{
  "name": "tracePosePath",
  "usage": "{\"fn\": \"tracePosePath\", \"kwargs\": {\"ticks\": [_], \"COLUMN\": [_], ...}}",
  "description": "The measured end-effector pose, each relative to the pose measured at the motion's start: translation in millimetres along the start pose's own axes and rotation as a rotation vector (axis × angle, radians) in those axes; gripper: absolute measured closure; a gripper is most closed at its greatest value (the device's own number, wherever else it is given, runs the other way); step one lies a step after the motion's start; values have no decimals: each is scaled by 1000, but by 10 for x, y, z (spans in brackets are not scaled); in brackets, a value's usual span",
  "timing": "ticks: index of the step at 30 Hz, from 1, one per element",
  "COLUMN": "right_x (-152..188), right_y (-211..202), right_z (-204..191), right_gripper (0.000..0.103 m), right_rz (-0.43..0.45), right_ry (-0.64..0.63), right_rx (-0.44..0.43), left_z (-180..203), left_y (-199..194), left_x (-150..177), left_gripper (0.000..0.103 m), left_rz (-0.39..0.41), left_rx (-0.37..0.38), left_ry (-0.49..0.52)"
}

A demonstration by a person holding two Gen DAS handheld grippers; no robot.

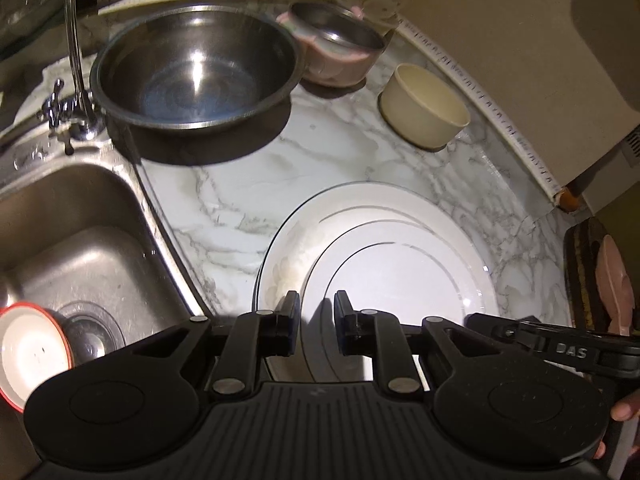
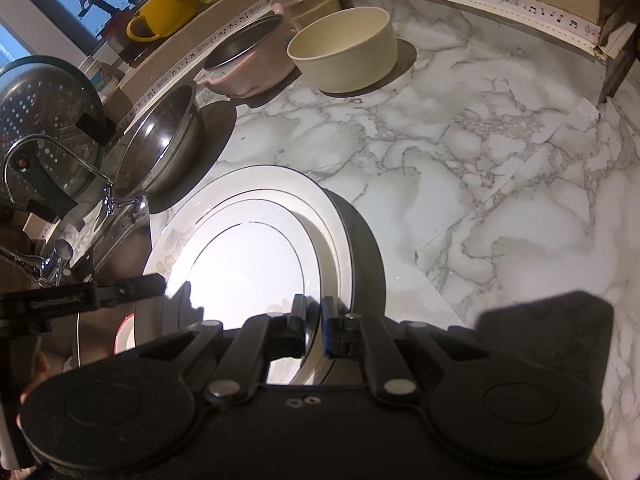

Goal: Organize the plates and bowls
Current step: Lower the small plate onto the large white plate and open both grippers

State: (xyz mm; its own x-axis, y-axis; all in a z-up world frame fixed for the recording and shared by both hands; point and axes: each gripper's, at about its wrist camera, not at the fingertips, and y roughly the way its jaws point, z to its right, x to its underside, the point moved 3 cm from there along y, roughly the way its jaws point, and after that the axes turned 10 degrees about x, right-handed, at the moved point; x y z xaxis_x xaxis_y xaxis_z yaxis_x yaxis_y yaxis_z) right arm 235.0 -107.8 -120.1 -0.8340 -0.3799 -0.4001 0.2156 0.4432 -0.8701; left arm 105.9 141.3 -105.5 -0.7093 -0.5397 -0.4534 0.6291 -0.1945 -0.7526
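Note:
A stack of white plates (image 1: 384, 256) with thin dark rim lines lies on the marble counter; it also shows in the right wrist view (image 2: 248, 248). My right gripper (image 2: 315, 332) is shut on the near rim of the top plate. My left gripper (image 1: 317, 322) is open, its fingers over the plates' near edge, holding nothing. The right gripper's finger shows at the right in the left wrist view (image 1: 560, 346). A cream bowl (image 1: 426, 106) (image 2: 344, 50), a pink pot (image 1: 334, 46) (image 2: 244, 62) and a large steel bowl (image 1: 196, 68) (image 2: 160, 140) stand at the back.
A steel sink (image 1: 72, 248) is at left with a red-rimmed white dish (image 1: 32, 354) in it and a tap (image 1: 76, 60) behind. A colander (image 2: 44, 120) and yellow mug (image 2: 164, 16) stand at the far left. A dark board (image 1: 580, 272) is at right.

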Motion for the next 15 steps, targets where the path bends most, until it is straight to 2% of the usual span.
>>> {"fn": "tracePosePath", "kwargs": {"ticks": [6,11,13,15], "right_x": [-12,-53,-74,-87], "right_y": [-42,-167,-222,-286], "right_z": [-60,-92,-85,-70], "right_gripper": [92,81,79,71], "right_rz": [-5,21,36,65], "right_ry": [-67,-127,-148,-173], "right_rx": [22,28,37,55], "left_z": [-3,-54,-68,-73], "left_y": [-134,-173,-160,-143], "left_x": [-15,-23,-23,-17], "left_gripper": [86,86,86,85], "left_rz": [45,60,53,43], "left_rx": [-34,-71,-74,-82], "left_ry": [37,51,50,59]}}
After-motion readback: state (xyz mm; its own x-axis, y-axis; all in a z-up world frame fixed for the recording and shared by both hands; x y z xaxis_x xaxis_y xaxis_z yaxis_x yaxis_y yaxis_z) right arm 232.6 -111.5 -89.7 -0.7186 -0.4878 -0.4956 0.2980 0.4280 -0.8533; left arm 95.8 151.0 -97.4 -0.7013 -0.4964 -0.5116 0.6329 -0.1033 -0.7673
